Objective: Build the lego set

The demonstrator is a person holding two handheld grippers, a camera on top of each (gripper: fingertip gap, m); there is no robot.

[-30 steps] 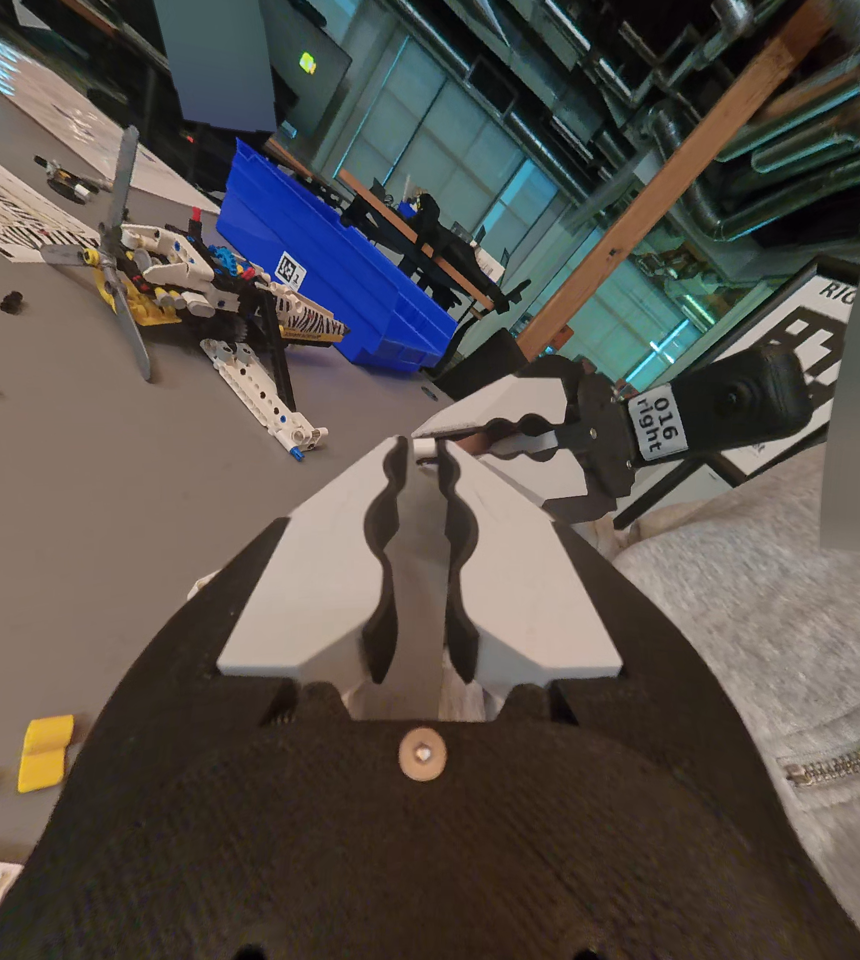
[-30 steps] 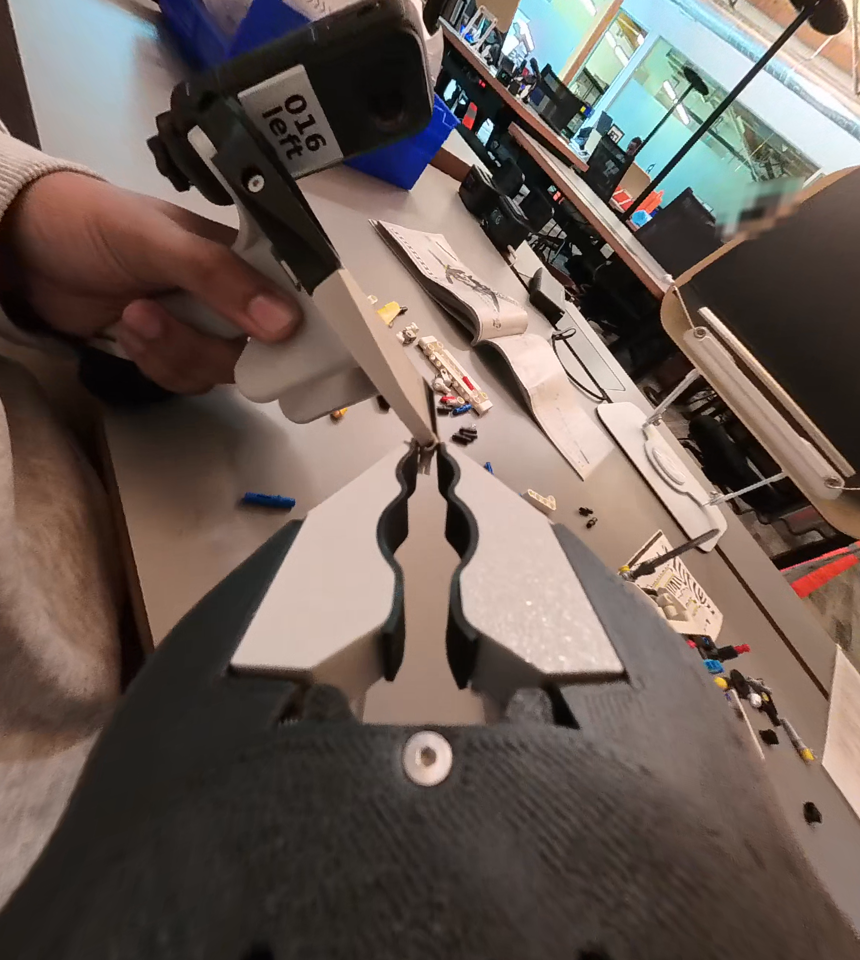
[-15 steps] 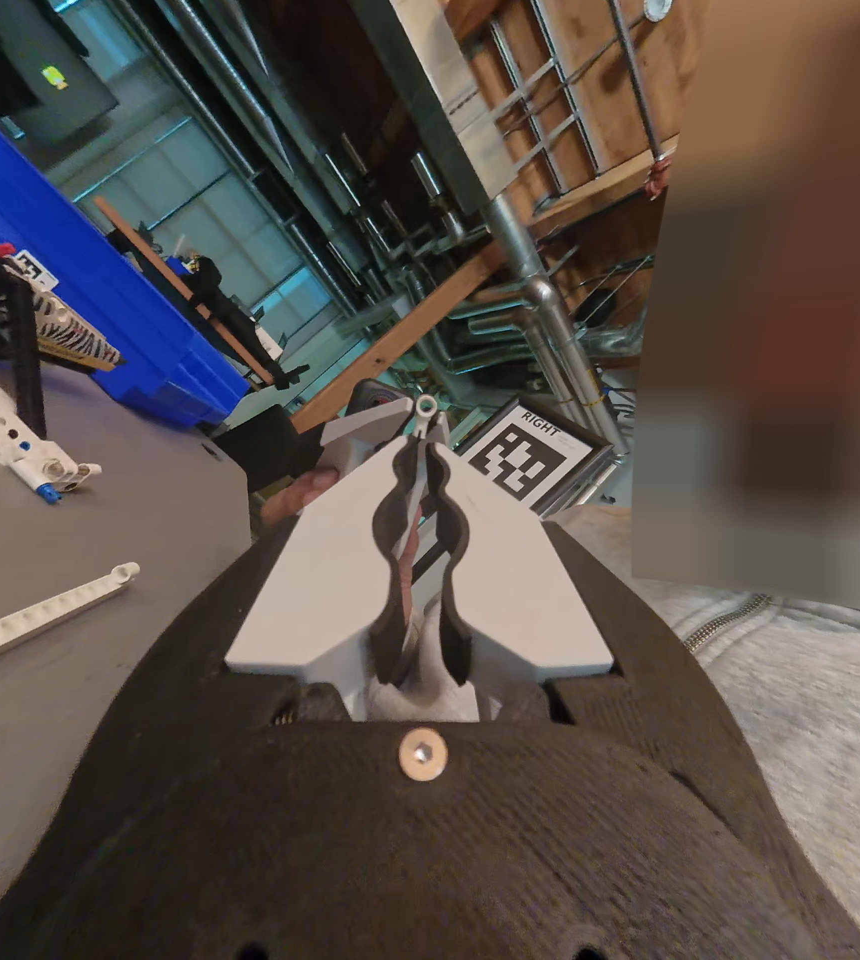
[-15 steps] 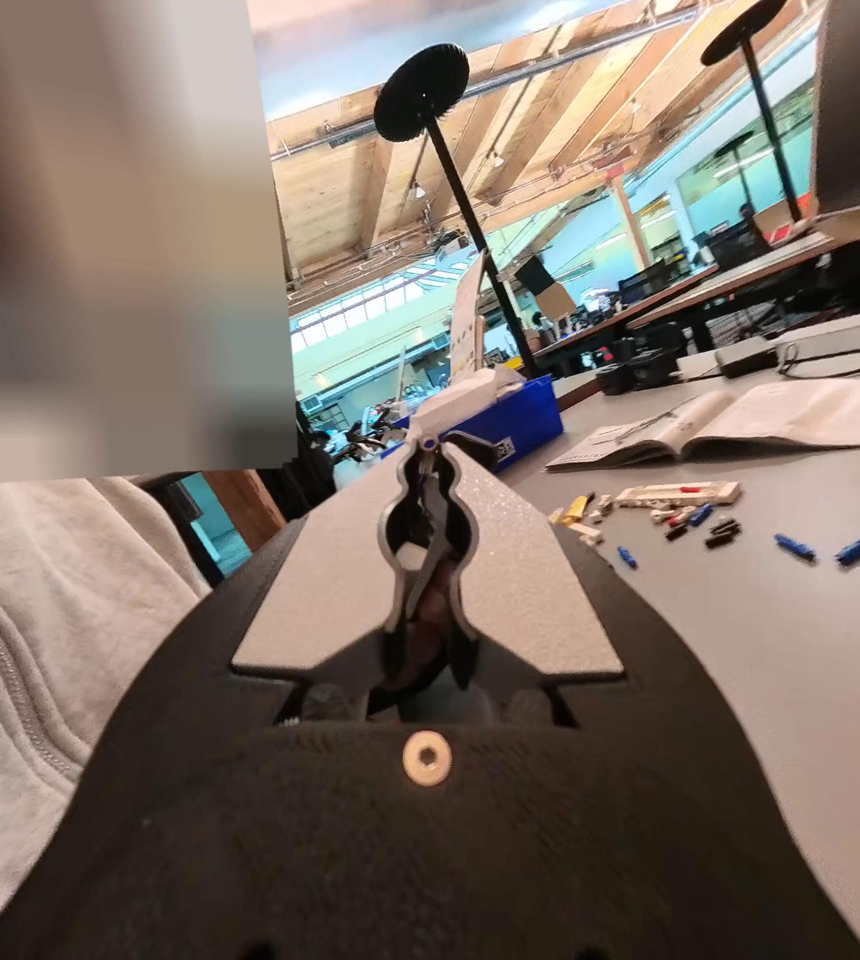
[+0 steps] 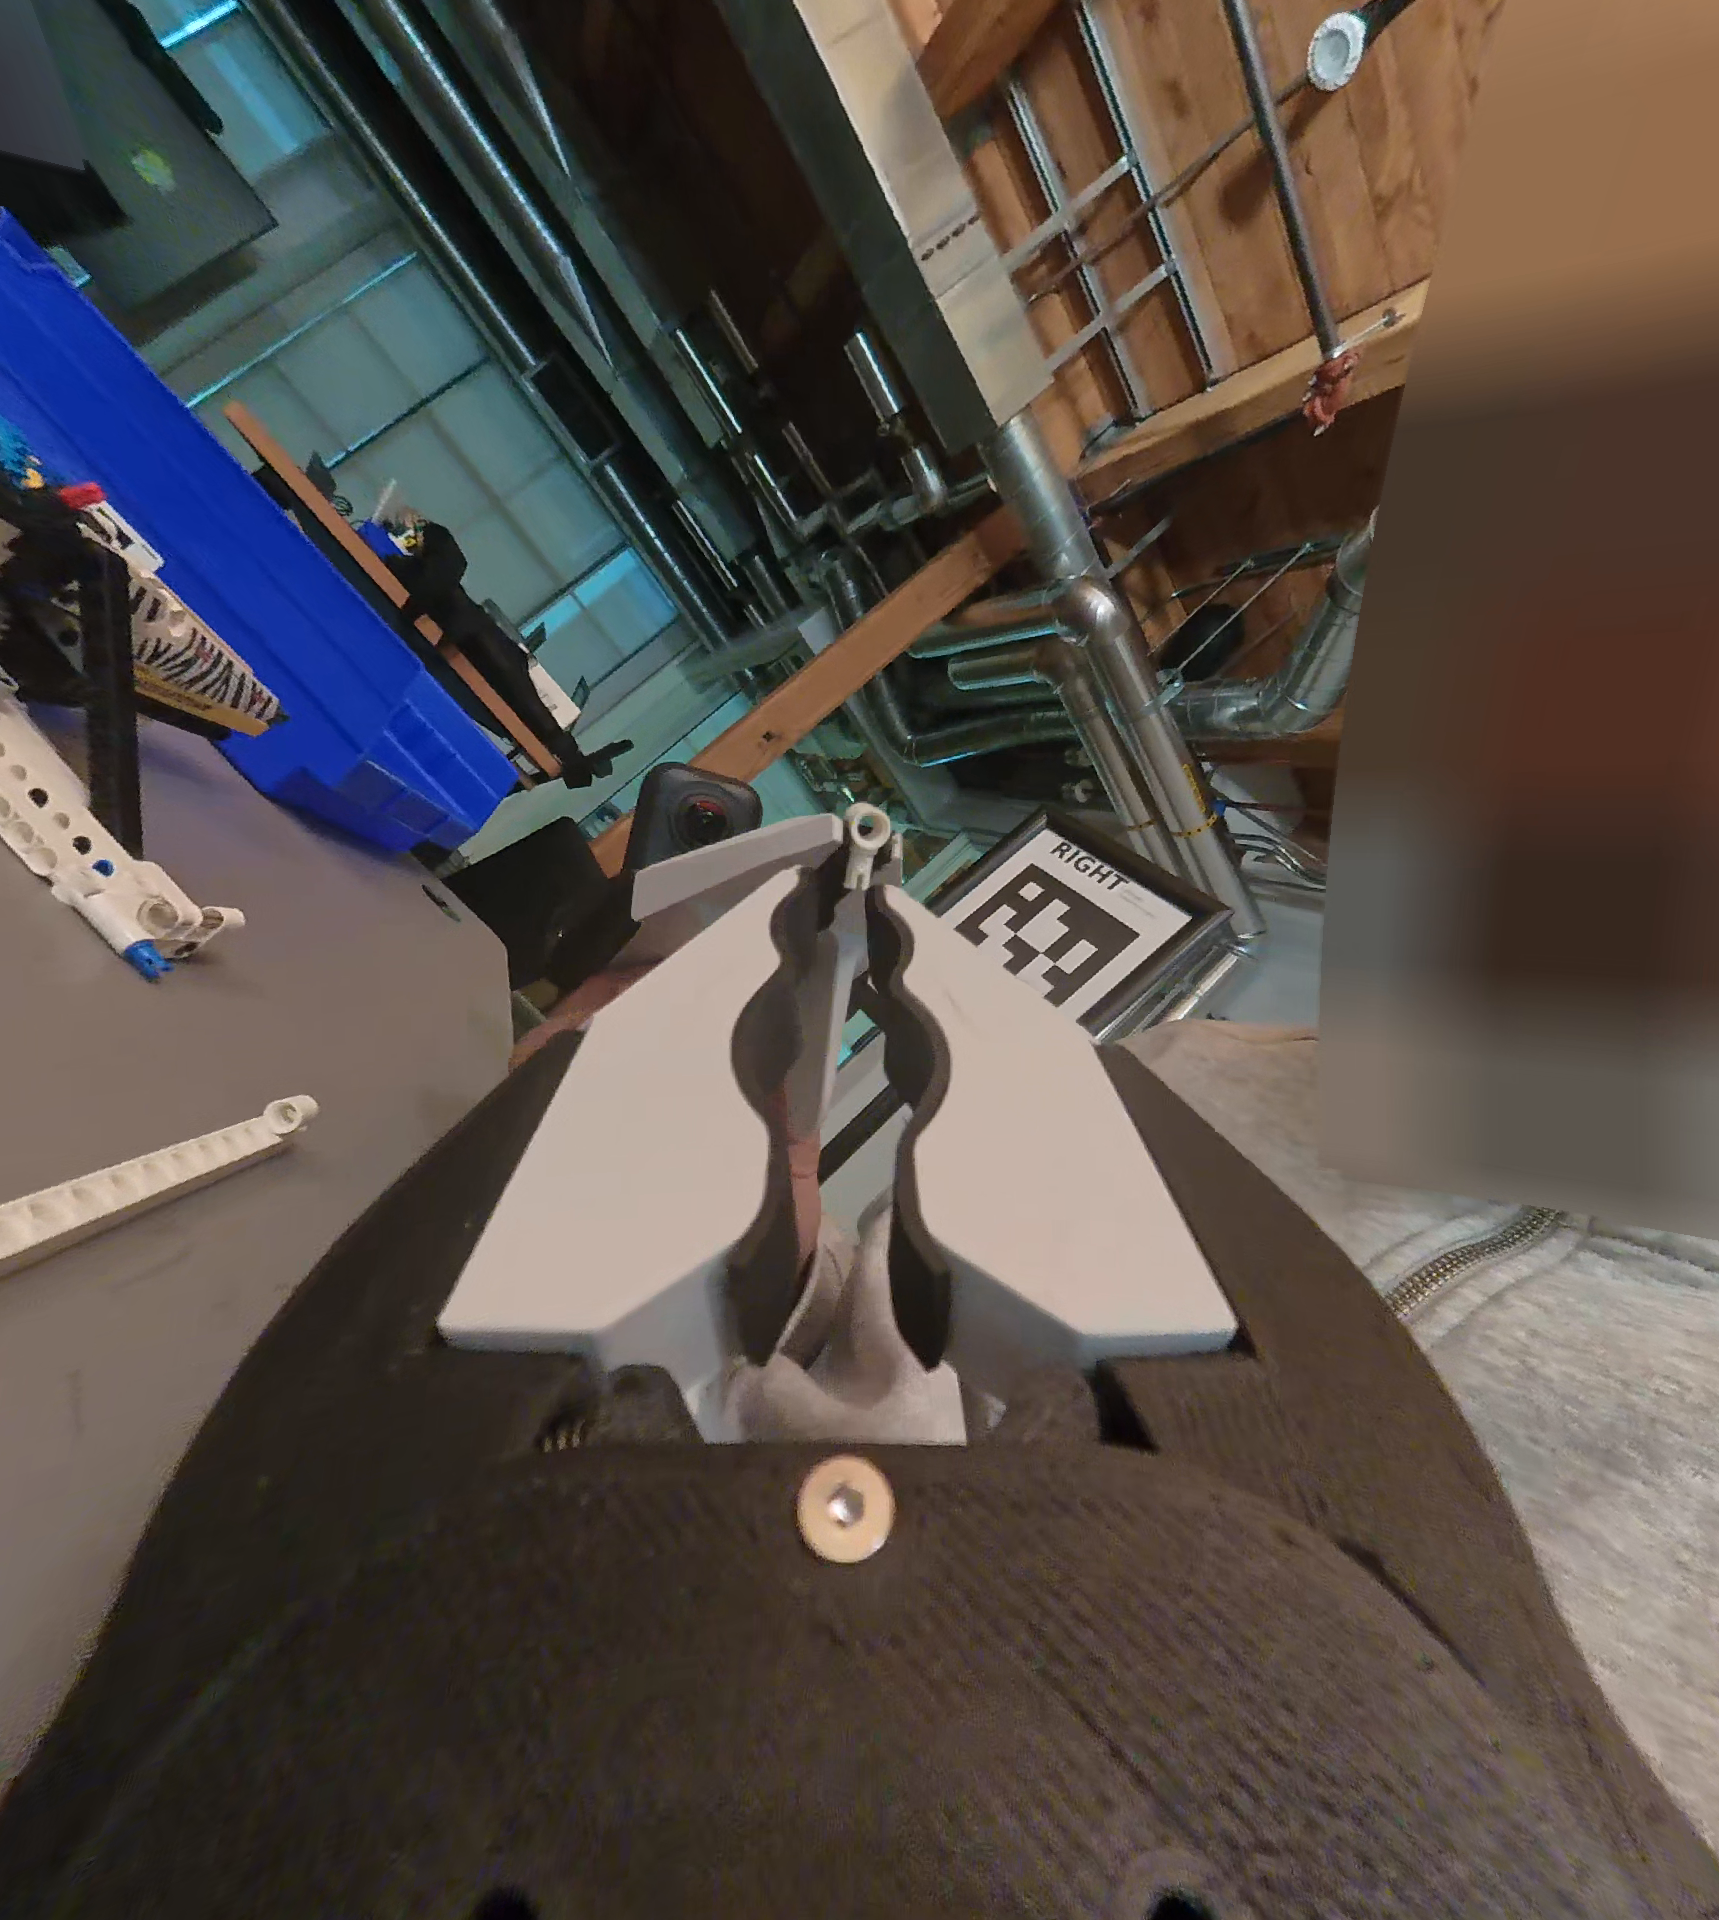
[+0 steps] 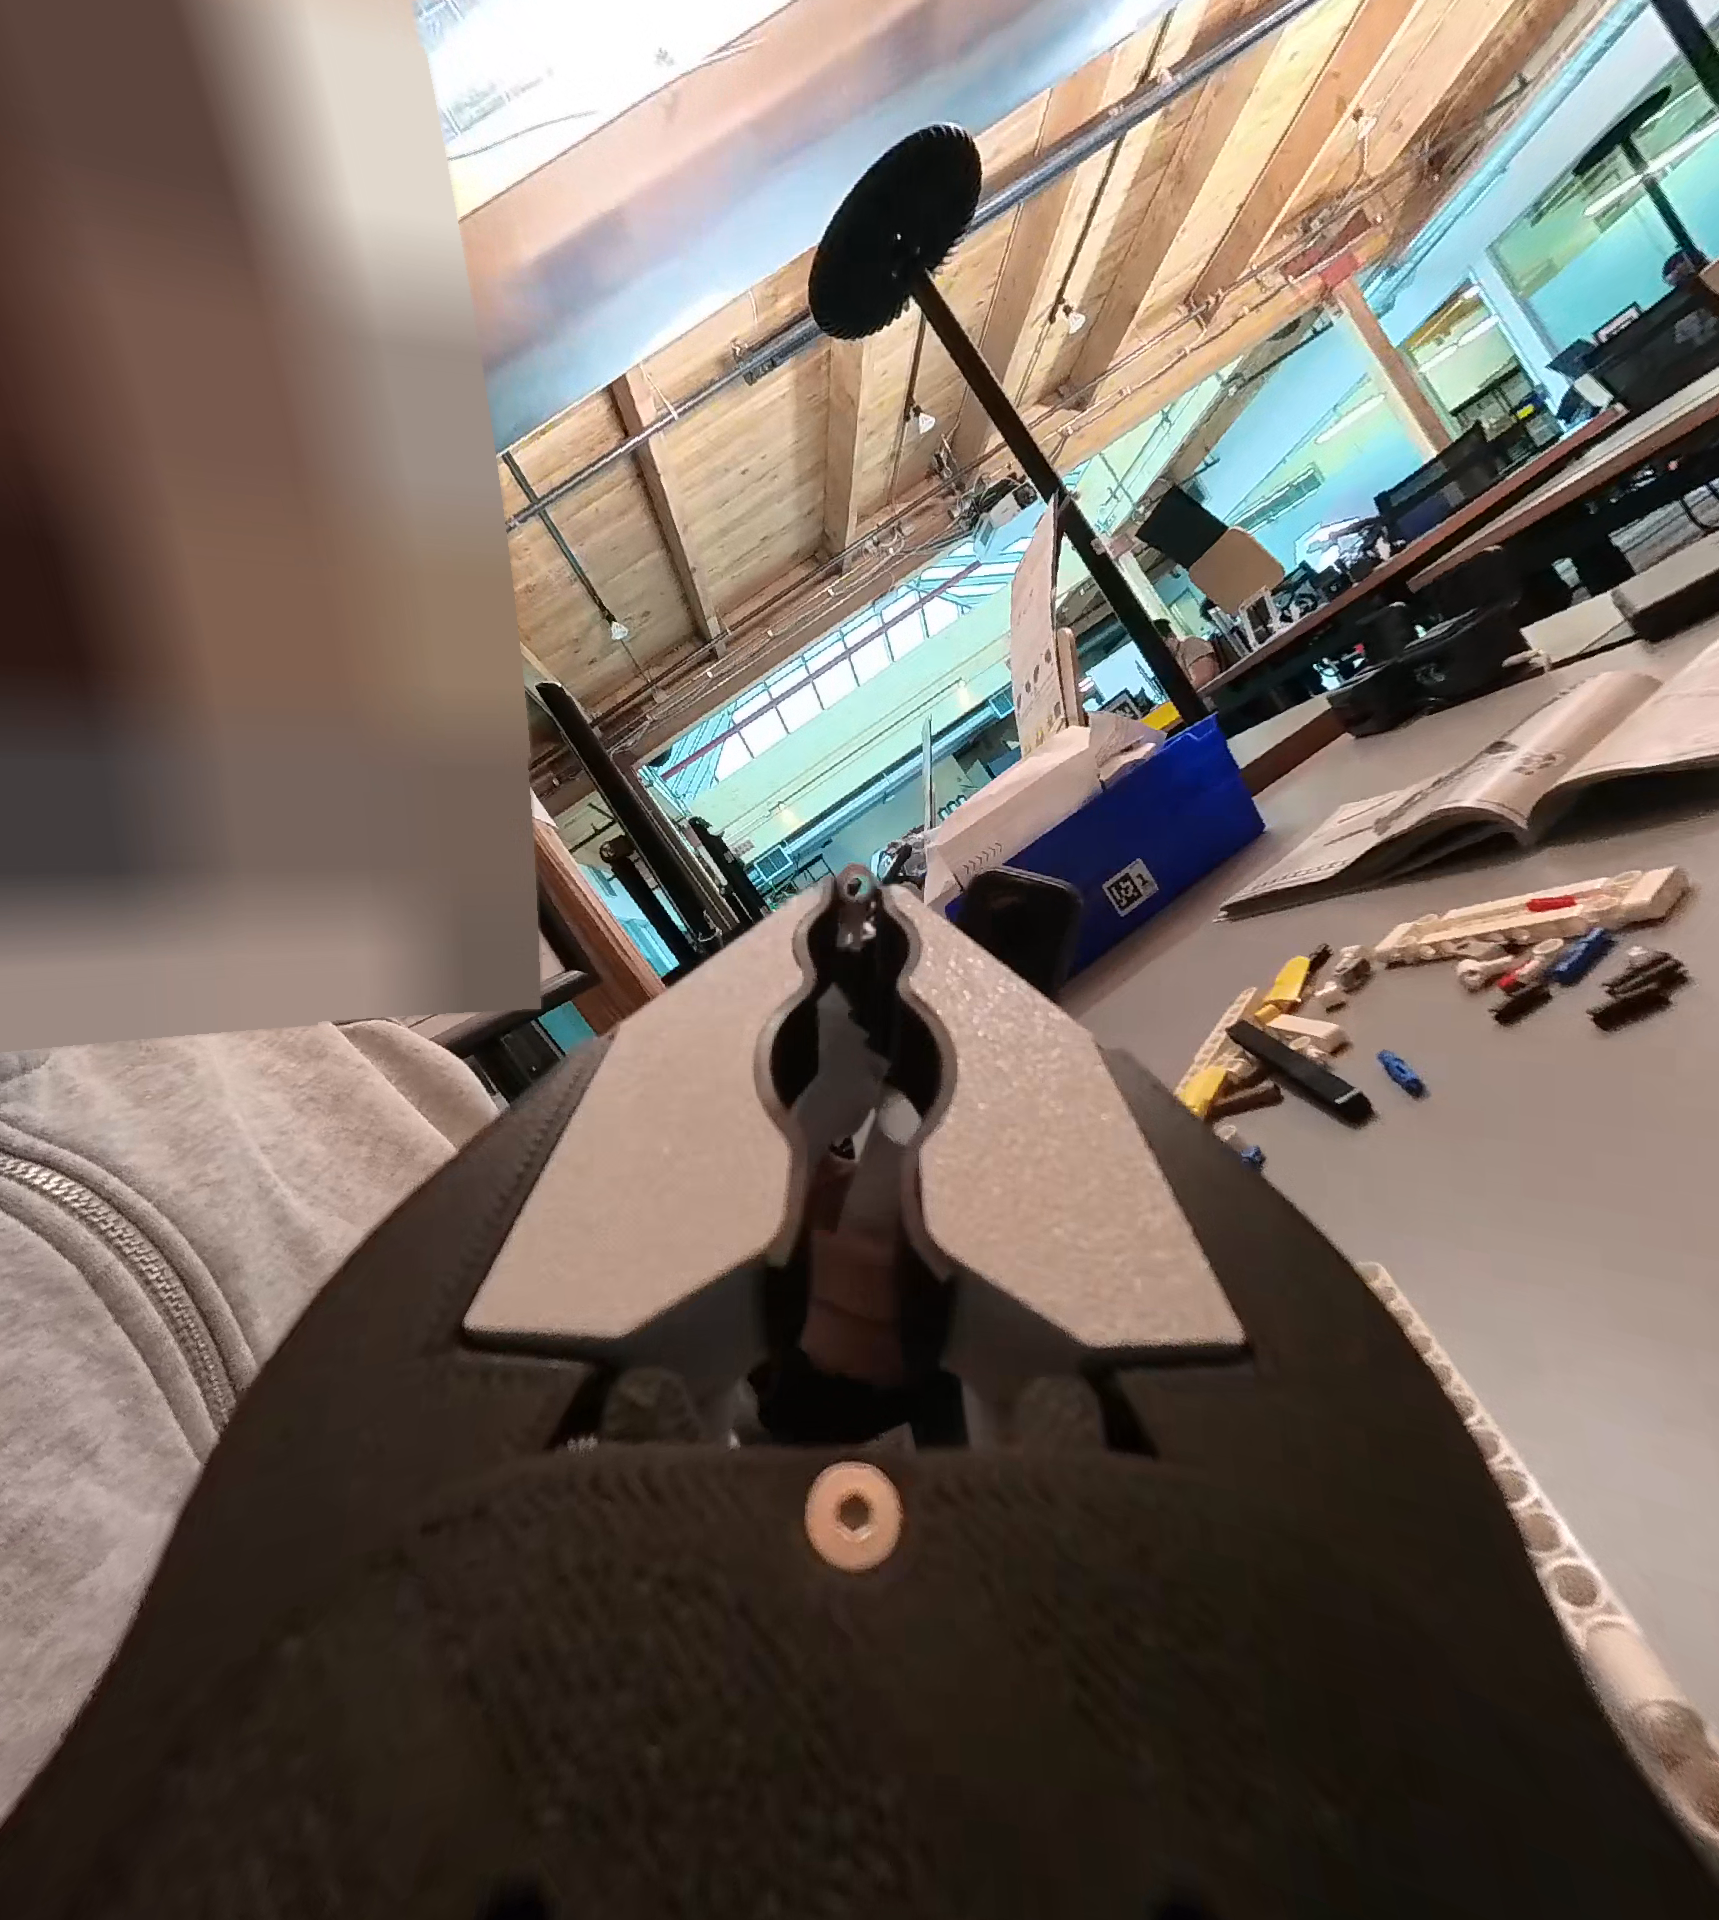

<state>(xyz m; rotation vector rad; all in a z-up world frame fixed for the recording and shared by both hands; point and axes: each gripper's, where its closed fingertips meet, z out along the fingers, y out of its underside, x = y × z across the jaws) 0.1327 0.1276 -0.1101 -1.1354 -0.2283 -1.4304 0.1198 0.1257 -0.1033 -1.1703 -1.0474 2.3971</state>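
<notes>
Left wrist view: a small grey pin [image 5: 863,847] is pinched at the nearly closed tips of the left gripper [image 5: 853,883], met tip to tip by the right gripper [image 6: 860,920], also nearly closed on it, so a mid-air handover or pin fitting is judged underway, calling for steady alignment. Beyond, the part-built model [image 5: 13,623] is seen on the table [image 5: 211,1039], and the blue bin [image 6: 1135,831] is seen holding white packaging.
</notes>
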